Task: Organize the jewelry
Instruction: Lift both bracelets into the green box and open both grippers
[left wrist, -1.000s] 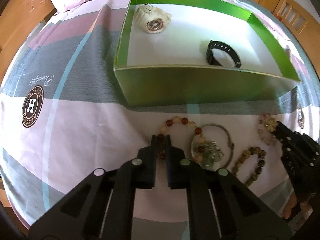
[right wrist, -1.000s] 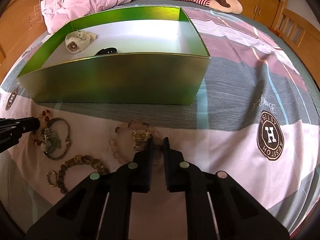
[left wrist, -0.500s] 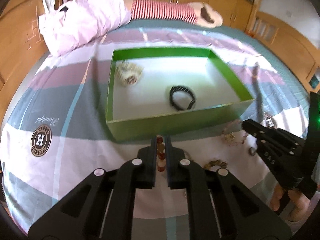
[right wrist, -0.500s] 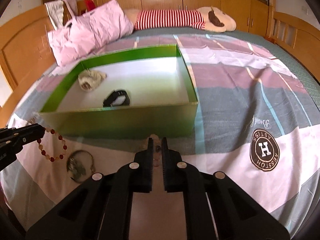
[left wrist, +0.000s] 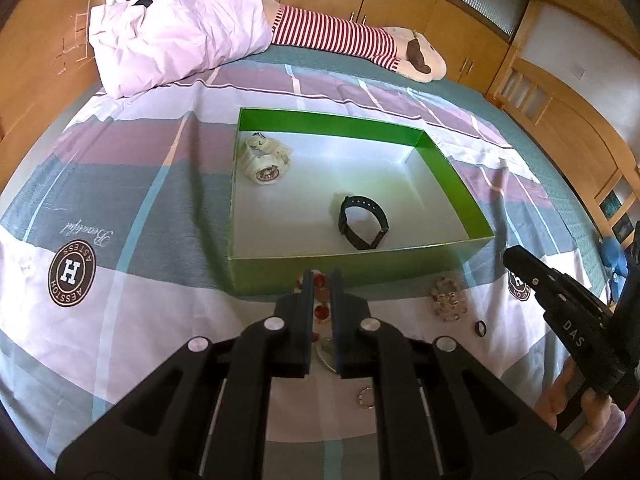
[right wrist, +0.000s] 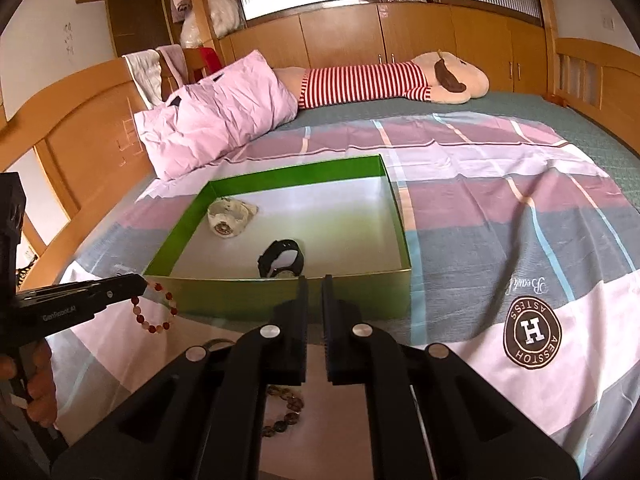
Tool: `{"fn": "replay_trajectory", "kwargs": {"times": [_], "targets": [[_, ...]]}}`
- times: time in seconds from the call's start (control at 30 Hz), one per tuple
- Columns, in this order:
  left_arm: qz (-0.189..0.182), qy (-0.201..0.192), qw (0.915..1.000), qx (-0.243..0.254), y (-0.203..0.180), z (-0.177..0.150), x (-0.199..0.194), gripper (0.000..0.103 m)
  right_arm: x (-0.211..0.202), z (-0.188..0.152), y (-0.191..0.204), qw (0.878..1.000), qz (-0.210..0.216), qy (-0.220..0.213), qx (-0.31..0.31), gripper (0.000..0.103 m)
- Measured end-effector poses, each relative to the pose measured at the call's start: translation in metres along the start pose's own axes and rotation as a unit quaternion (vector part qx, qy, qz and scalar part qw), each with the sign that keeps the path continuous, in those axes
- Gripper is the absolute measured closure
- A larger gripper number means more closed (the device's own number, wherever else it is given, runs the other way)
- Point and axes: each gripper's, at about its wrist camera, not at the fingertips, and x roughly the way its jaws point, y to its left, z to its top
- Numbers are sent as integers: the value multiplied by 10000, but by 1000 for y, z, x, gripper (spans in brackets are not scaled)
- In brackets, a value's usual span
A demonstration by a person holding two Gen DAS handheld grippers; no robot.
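the red-and-pale bead bracelet (right wrist: 154,307) hangs clear of the bedspread (right wrist: 500,216) from the tip of the left gripper (left wrist: 320,280), whose jaws are closed on it, just in front of the green box (left wrist: 452,168). only the right wrist view shows the whole loop dangling; the left wrist view gives just a few red beads between the fingers. the right gripper (right wrist: 312,280) is closed down to a narrow gap, and no bracelet can be made out in it in either view. the left wrist view alone shows the pale pink bracelet (left wrist: 448,299) lying on the spread near the box, with a dark ring (left wrist: 480,327) and a small silver ring (left wrist: 366,397). inside the box sit a cream watch (left wrist: 264,160) and a black band (left wrist: 362,222). a brown bead bracelet (right wrist: 286,410) is half hidden under the right gripper's arms.
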Motion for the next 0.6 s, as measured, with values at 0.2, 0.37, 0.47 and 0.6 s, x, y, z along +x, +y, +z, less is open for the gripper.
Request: {"fn": "replay_trajectory", "kwargs": {"times": [0.2, 0.37, 0.47, 0.6], "targets": [[-95, 31, 9999, 22, -2, -1, 0, 96, 6, -4, -1, 9998, 7, 210, 24, 97], [-149, 23, 9999, -81, 2, 0, -2, 96, 8, -5, 2, 9997, 69, 242, -12, 97], [-205, 33, 9997, -158, 6, 2, -4, 96, 12, -6, 2, 9994, -2, 339, -48, 97], [-196, 193, 9993, -254, 11, 1, 3, 96, 46, -19, -6, 9901, -586, 1264, -147, 87]]}}
